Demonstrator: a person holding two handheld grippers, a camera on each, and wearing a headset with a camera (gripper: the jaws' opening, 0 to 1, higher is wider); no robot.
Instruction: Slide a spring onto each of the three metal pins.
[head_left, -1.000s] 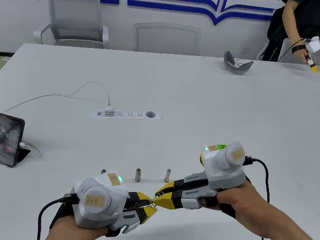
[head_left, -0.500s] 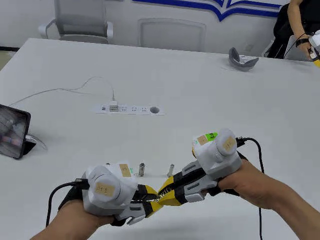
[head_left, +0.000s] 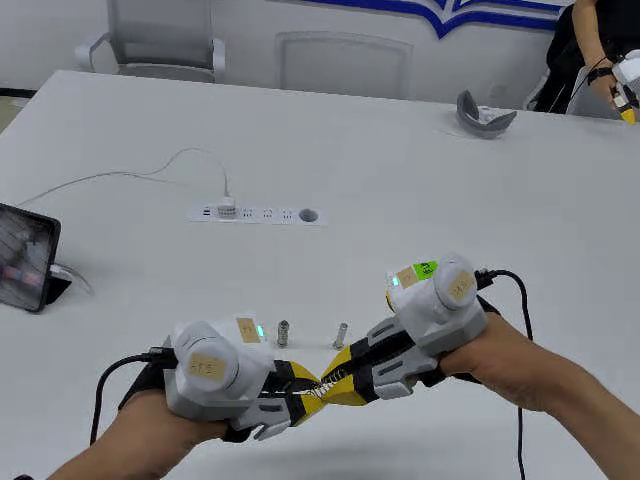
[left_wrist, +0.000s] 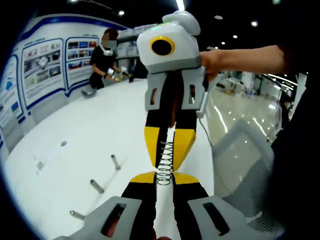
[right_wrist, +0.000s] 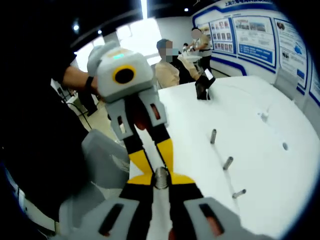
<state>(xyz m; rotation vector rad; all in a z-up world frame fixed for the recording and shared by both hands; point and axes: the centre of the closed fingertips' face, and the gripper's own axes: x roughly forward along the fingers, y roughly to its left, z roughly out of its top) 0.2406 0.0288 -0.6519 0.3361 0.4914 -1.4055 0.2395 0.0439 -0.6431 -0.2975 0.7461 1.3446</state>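
Observation:
A small steel spring hangs just above the white table, spanning the gap between my two grippers. My left gripper is shut on one end of it and my right gripper is shut on the other, tips nearly touching. In the left gripper view the spring runs from my own jaws up into the right gripper. The right gripper view shows the spring end-on, with the left gripper beyond. Two metal pins stand just behind the tips. A row of three pins shows in the right gripper view.
A white power strip with a plugged cable lies mid-table. A tablet leans at the left edge. A grey curved object sits far right, near a person's arm. Chairs line the far side.
The right gripper has tilted its jaws down toward the left gripper, and the spring now shows stretched between the two sets of tips. The head camera has shifted slightly.

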